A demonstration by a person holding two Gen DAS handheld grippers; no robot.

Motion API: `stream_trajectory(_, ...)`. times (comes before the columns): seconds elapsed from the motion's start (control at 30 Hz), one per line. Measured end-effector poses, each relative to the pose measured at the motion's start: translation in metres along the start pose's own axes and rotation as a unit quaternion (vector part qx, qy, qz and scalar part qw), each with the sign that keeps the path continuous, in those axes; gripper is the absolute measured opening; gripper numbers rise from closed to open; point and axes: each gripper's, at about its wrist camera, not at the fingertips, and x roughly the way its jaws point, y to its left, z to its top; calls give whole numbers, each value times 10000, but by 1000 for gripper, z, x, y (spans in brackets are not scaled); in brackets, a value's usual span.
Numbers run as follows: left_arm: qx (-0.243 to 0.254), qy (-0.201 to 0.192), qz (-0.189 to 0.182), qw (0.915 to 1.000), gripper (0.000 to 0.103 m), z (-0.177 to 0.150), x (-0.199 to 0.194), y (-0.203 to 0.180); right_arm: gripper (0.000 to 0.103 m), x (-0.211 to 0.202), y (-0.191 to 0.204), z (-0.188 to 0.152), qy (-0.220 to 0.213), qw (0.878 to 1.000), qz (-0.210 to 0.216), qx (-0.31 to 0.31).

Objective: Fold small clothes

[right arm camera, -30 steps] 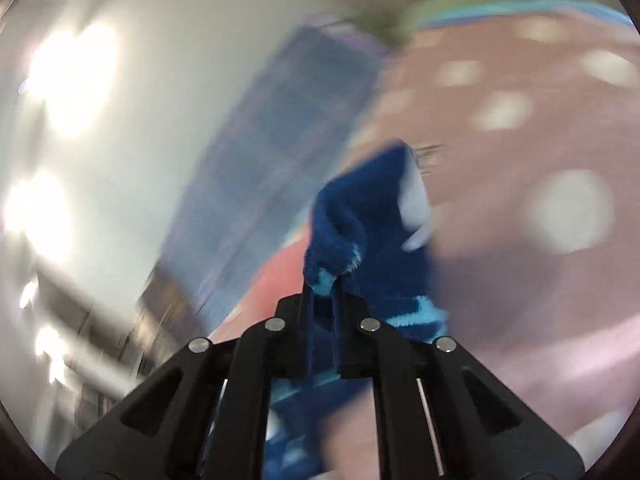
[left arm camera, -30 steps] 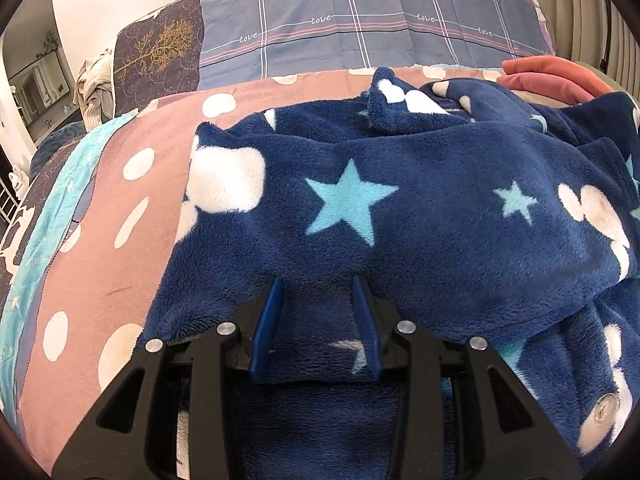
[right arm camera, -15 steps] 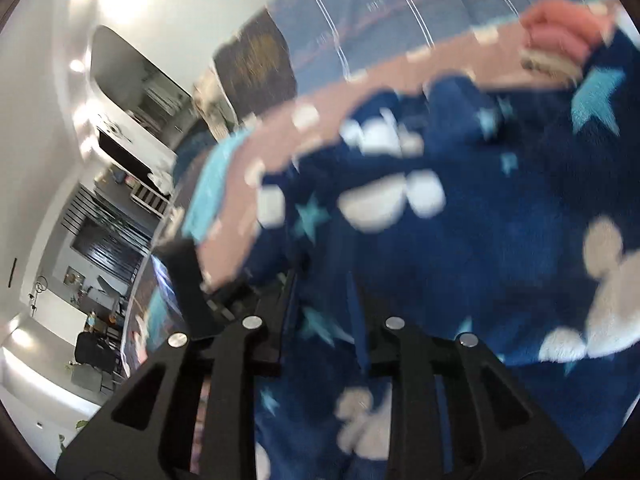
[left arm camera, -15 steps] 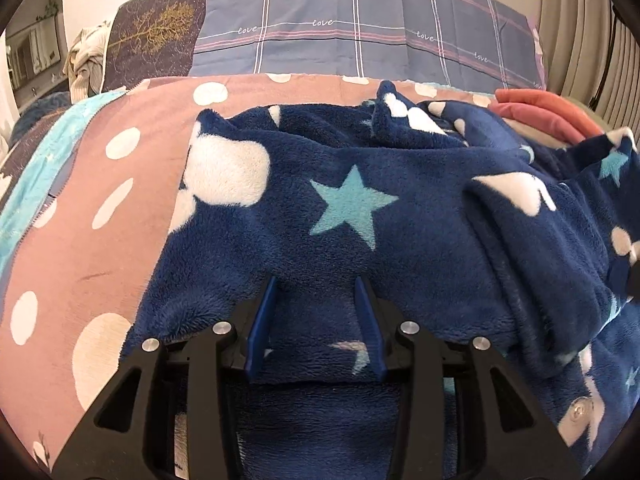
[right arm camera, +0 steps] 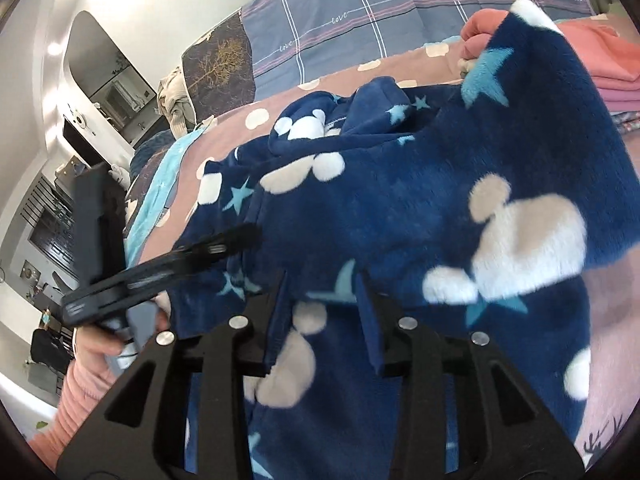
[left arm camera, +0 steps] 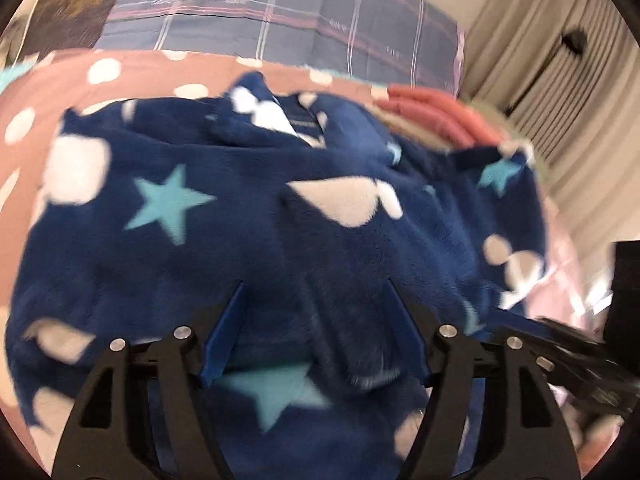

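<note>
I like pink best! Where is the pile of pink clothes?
The pink clothes lie at the right wrist view's upper right, behind the blue fleece, below the checked pillow.

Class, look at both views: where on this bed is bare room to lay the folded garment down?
Free: dotted pink bedspread left of the navy fleece garment, up to the plaid pillow. Crowded: the coral folded pile on the other side.

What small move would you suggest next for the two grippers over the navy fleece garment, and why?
Probably lift both clear. The left gripper and right gripper are opening with the navy star-print fleece garment between their jaws, and its flap already lies folded across the body.
</note>
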Motion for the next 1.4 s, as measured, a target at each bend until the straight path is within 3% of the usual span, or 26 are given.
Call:
stream_trajectory(0.03,58,-11,-20,10000,26,2,3,-5,37,-4,0,-2,-37,10000,-29,-46)
stream_trajectory(0.07,104,-20,-77,9999,10,7,3,-10,39,-8,1,-4,-91,9999,-75,-104)
stream_trajectory(0.17,329,-465,-466,9973,10,30,-33,-29,42,-27,-4,-8,-275,9988,-329,-252)
stream_trajectory(0.3,779,-1426,-198,9865,10,60,-111,-39,46,-49,-27,-9,-434,9964,-715,-145)
stream_trajectory(0.37,686,-1680,93,9833,11,69,-141,-21,47,-55,-41,-10,-496,9954,-821,73)
stream_trajectory(0.43,566,-1671,542,9828,13,69,-147,6,48,-58,-52,-12,-521,9949,-817,281)
stream_trajectory(0.5,390,-1537,929,9830,22,64,-137,33,48,-56,-56,-14,-480,9949,-824,335)
stream_trajectory(0.57,68,-1188,1286,9845,50,51,-118,65,48,-49,-56,-15,-393,9946,-900,322)
stream_trajectory(0.67,-108,-987,1893,9769,54,32,-103,92,48,-39,-51,-14,-279,9935,-1054,314)
stream_trajectory(0.83,60,-922,1456,9850,54,22,-88,81,47,-39,-41,-3,-367,9935,-1064,176)
stream_trajectory(0.9,174,-815,1499,9852,55,21,-68,69,36,-37,-35,7,-493,9941,-956,140)
stream_trajectory(0.97,254,-518,1578,9858,63,12,-42,65,36,-32,-28,17,-671,9944,-815,82)
stream_trajectory(1.03,590,-414,1954,9781,71,-2,-13,62,34,-20,-28,22,-645,9927,-1022,-10)
stream_trajectory(1.1,739,-484,2108,9735,71,-3,-15,54,28,10,-47,19,-106,9826,-1853,15)
stream_trajectory(1.17,748,-507,2102,9735,71,-6,-18,53,28,15,-62,10,-210,9869,-1598,107)
stream_trajectory(1.3,550,-535,1823,9803,71,1,-35,55,28,7,-49,8,-76,9847,-1741,-72)
stream_trajectory(1.4,341,-931,1420,9849,71,22,-56,52,30,5,-46,8,89,9852,-1709,-18)
